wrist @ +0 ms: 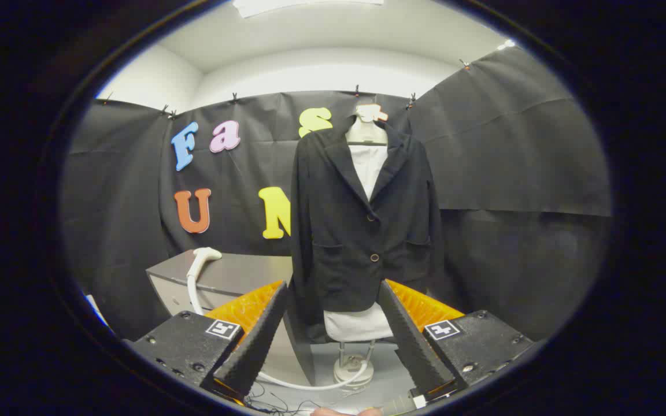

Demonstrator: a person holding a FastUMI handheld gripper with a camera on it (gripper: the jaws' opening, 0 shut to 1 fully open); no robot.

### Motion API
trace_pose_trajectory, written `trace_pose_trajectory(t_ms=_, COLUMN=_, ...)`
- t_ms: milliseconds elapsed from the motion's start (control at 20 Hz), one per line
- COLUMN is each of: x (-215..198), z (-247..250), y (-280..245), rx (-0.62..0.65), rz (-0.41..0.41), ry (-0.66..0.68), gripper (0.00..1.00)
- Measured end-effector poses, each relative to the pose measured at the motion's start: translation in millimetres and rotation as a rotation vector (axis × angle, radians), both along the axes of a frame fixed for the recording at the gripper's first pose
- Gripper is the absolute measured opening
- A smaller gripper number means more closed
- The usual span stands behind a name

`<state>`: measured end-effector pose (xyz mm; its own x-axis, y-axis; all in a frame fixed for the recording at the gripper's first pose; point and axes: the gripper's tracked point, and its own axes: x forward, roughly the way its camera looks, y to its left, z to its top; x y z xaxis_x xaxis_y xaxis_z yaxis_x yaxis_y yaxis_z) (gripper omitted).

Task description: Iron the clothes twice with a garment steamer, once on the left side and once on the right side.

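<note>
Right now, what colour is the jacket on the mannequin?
Black jacket, clearest in the gripper view.

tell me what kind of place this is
Probably a staged recording booth, not a home: black cloth walls clipped up, a black jacket on a mannequin stand, and a white steamer on a low grey table. The claw is open, holding nothing.
</note>
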<state>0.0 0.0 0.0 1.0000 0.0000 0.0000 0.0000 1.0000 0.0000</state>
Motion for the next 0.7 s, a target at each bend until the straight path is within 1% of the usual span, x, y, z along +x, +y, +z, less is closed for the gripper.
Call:
trace_pose_trajectory(t_ms=250, x=-1.8, z=7.2, y=-20.1, rx=0.0, rz=-0.008, ry=-0.014, gripper=1.0)
trace_pose_trajectory(t_ms=400, x=-0.9, z=6.4, y=-21.6, rx=0.018, rz=0.001, ry=-0.004, gripper=1.0)
trace_pose_trajectory(t_ms=700, x=4.5, z=-3.5, y=-25.2, rx=0.015, rz=-0.028, ry=0.034, gripper=1.0)
